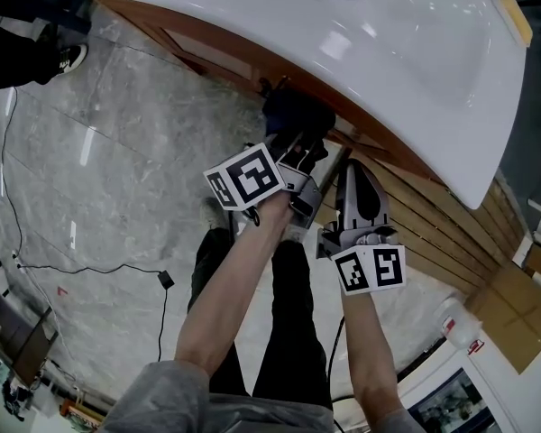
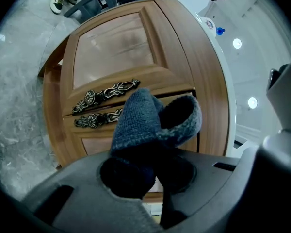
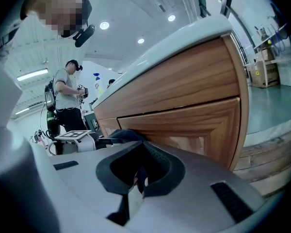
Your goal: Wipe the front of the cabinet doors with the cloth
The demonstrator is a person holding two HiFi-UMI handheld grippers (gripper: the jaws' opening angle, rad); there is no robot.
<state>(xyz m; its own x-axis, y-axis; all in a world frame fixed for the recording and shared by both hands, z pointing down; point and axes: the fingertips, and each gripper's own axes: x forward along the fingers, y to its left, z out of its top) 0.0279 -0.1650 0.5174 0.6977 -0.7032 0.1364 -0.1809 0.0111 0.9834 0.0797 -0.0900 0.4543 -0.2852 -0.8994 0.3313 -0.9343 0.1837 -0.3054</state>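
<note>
Fig.: L gripper (image 1: 296,156), jaws pinching blue cloth (image 2: 150,123). Cloth juts fwd of the jaws, cabinet door (image 2: 114,50) just beyond, upper-centre frame. R gripper (image 3: 136,178): jaws pressed together, empty, alongside.

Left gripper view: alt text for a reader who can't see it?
The left gripper holds a folded blue cloth before a wooden cabinet door. Two ornate metal handles lie just left of the cloth, grey floor beyond.

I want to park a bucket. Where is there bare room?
Grey floor between the cabinet and the black cable is bare; so is the white basin. Before the doors, left gripper and right gripper crowd together.
</note>
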